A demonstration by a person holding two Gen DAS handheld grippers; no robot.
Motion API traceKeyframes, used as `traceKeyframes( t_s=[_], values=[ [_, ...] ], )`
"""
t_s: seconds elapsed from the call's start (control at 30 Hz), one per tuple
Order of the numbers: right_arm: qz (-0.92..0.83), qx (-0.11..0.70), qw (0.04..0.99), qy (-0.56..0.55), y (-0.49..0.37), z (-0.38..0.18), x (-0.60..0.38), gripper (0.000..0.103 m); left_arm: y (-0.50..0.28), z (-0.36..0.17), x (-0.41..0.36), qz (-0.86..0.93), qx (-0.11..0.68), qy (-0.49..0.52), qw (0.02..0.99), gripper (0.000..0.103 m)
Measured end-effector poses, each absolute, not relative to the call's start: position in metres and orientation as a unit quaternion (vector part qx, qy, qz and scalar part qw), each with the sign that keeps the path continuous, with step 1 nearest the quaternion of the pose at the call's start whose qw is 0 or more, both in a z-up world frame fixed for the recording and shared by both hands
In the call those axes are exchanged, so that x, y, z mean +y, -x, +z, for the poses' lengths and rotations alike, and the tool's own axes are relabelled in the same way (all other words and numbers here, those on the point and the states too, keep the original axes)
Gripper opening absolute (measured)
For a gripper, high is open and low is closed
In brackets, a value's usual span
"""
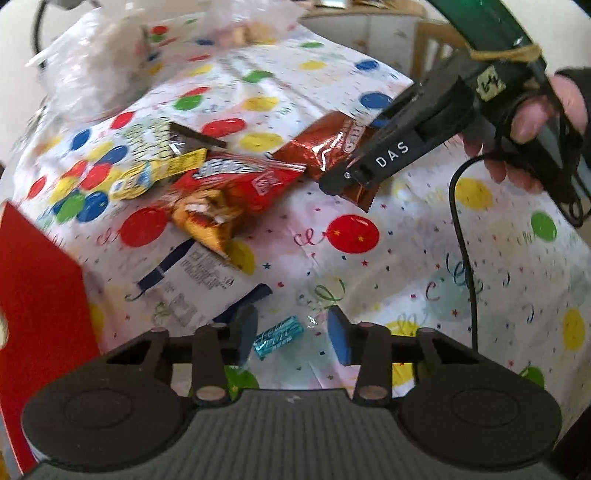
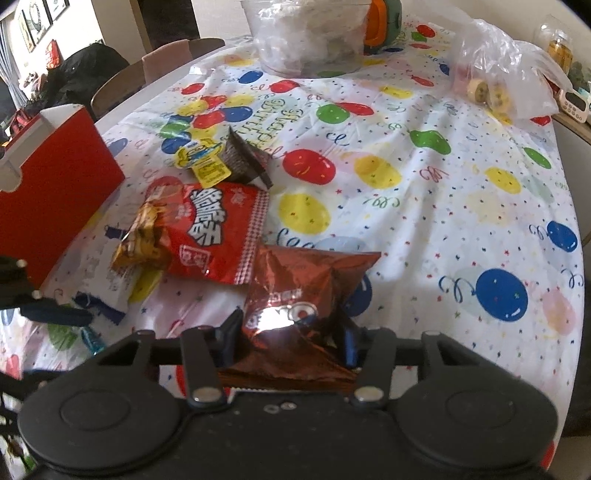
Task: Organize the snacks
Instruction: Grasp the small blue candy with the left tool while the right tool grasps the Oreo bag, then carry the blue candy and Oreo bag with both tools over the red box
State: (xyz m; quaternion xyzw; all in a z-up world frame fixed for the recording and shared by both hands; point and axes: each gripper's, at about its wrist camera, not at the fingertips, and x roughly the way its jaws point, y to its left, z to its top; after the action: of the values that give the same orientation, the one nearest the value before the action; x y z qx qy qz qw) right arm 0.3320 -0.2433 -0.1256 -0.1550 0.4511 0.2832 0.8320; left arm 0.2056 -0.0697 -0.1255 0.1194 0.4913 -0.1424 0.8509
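Note:
Snacks lie on a balloon-print tablecloth. My right gripper has its fingers on both sides of a brown foil snack bag; in the left wrist view the right gripper sits on the brown bag. My left gripper is open above a small teal candy. A red chip bag, a yellow minion packet, a dark wrapper and a white-blue packet lie nearby.
A red box stands at the left. A clear tub, an orange-green item and a plastic bag with snacks sit at the far side. Chairs stand beyond the table. A black cable trails on the cloth.

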Motion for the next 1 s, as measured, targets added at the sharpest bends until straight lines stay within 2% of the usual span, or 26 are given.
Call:
traceKeyframes(
  t_s=[0.37, 0.6, 1.0],
  values=[
    [0.279, 0.451, 0.838, 0.13, -0.313, -0.122, -0.25, 0.049, -0.202, -0.135, -0.064, -0.145, 0.517, -0.094, 0.838, 0.03],
    [0.255, 0.444, 0.851, 0.114, -0.296, -0.118, -0.255, 0.049, -0.202, -0.136, -0.066, -0.096, 0.506, -0.065, 0.855, 0.013],
    [0.226, 0.44, 0.863, 0.099, -0.251, -0.097, -0.261, 0.048, -0.179, -0.129, -0.055, -0.07, 0.493, -0.005, 0.867, 0.012]
  ],
)
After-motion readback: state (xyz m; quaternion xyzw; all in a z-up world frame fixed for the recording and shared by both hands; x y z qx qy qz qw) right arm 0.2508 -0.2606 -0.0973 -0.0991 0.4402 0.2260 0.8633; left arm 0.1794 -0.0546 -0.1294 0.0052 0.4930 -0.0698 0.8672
